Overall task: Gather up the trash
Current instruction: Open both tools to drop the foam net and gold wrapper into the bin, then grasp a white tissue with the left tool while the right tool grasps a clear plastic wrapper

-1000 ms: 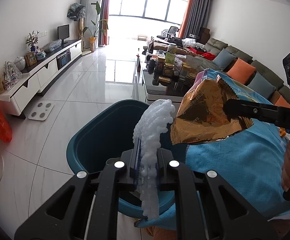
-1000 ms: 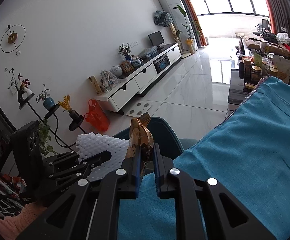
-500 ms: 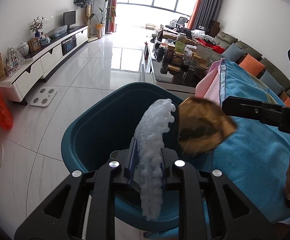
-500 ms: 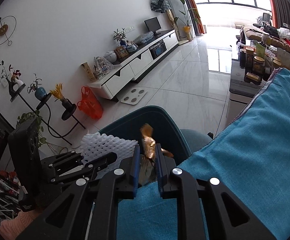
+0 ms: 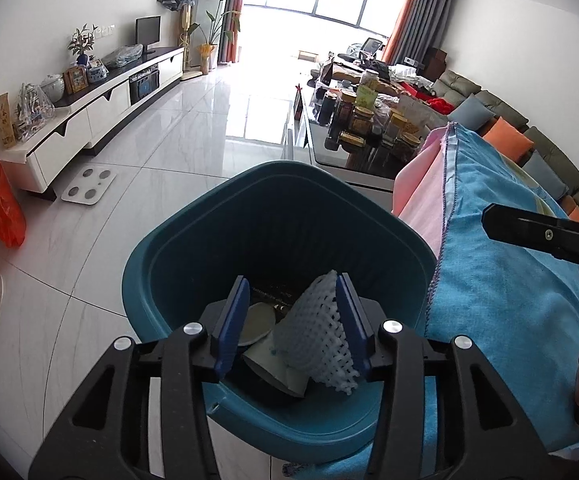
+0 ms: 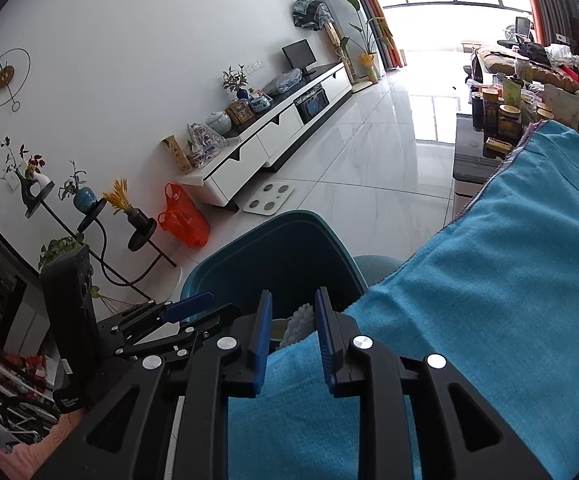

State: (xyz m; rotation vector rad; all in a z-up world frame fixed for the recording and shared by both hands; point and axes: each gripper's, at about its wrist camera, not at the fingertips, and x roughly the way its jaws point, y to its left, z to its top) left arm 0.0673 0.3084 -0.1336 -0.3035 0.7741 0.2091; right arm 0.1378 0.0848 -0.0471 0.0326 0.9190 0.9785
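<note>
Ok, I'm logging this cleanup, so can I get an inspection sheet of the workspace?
Surface: blue cloth beside the bin, bare.
Job's things: teal bin; white foam net dropping in; paper cup inside.
Clutter: jars on the glass table.
Grippers: left hand-held gripper opening, net loose between its fingers; right hand-held gripper opening, empty.
Cables: nothing seen.
Surroundings: TV cabinet, orange bag, sofa.

Two black handheld grippers, blue pads.
We see left gripper [image 5: 291, 320] and right gripper [image 6: 291, 340]: silver screws, black frames.
</note>
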